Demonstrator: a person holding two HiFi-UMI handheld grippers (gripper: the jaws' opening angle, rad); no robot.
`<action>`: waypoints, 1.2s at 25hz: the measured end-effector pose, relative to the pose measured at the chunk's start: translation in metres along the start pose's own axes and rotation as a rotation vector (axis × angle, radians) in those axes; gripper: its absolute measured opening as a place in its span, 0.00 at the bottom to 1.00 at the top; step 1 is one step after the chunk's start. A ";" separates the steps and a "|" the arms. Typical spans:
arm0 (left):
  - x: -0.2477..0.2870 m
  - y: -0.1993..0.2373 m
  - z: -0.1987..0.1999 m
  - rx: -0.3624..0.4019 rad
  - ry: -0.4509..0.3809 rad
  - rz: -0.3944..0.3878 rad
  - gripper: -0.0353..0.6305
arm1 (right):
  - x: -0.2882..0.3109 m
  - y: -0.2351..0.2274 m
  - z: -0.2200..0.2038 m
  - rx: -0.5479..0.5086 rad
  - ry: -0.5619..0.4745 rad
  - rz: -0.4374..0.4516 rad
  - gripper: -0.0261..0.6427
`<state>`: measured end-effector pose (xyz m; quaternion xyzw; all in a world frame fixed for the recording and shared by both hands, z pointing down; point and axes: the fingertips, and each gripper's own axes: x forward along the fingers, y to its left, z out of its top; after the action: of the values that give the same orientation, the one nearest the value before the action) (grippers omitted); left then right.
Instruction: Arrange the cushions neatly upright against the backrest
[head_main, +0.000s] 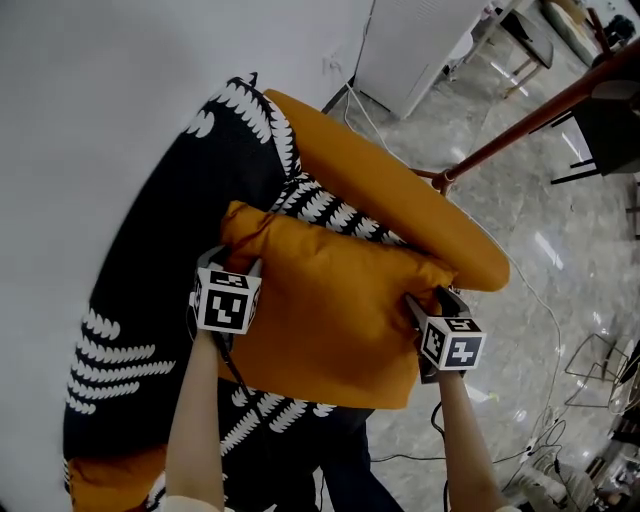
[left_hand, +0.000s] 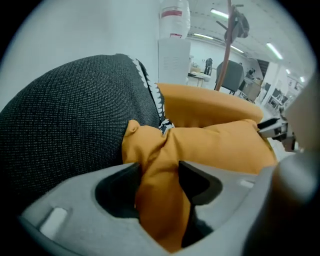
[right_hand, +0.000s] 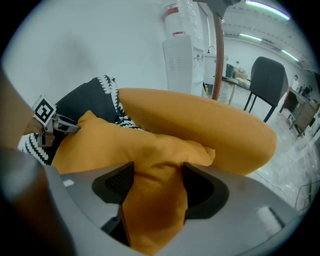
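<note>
An orange cushion (head_main: 330, 310) hangs between my two grippers in front of a dark seat back with white leaf print (head_main: 150, 250). My left gripper (head_main: 232, 262) is shut on the cushion's left corner, and its pads pinch a fold of orange fabric (left_hand: 159, 200). At the right edge, my right gripper (head_main: 425, 305) is shut on the cushion, with fabric (right_hand: 155, 200) filling the gap between its pads. Behind the cushion lies a long rounded orange bolster (head_main: 400, 200) (right_hand: 200, 120). A black and white patterned piece (head_main: 330, 210) shows between the two.
A red-brown pole (head_main: 540, 120) slants across the upper right. A white cabinet (head_main: 420, 40) stands at the back, and a black chair (head_main: 610, 130) is at the far right. Cables (head_main: 560, 440) trail over the shiny floor. A white wall (head_main: 90, 90) is at the left.
</note>
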<state>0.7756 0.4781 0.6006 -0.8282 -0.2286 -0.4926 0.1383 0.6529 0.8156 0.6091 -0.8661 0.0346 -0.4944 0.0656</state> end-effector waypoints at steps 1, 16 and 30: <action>0.001 -0.001 0.000 0.008 0.010 0.004 0.42 | 0.001 0.002 0.000 0.009 -0.001 0.010 0.51; -0.025 -0.015 -0.008 0.109 0.025 0.034 0.11 | -0.023 0.017 -0.003 -0.025 -0.034 -0.015 0.07; -0.165 -0.013 -0.040 -0.091 -0.095 0.125 0.09 | -0.120 0.064 0.027 -0.104 -0.157 0.083 0.07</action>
<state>0.6710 0.4316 0.4743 -0.8686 -0.1601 -0.4533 0.1199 0.6155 0.7700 0.4837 -0.9022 0.0910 -0.4193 0.0437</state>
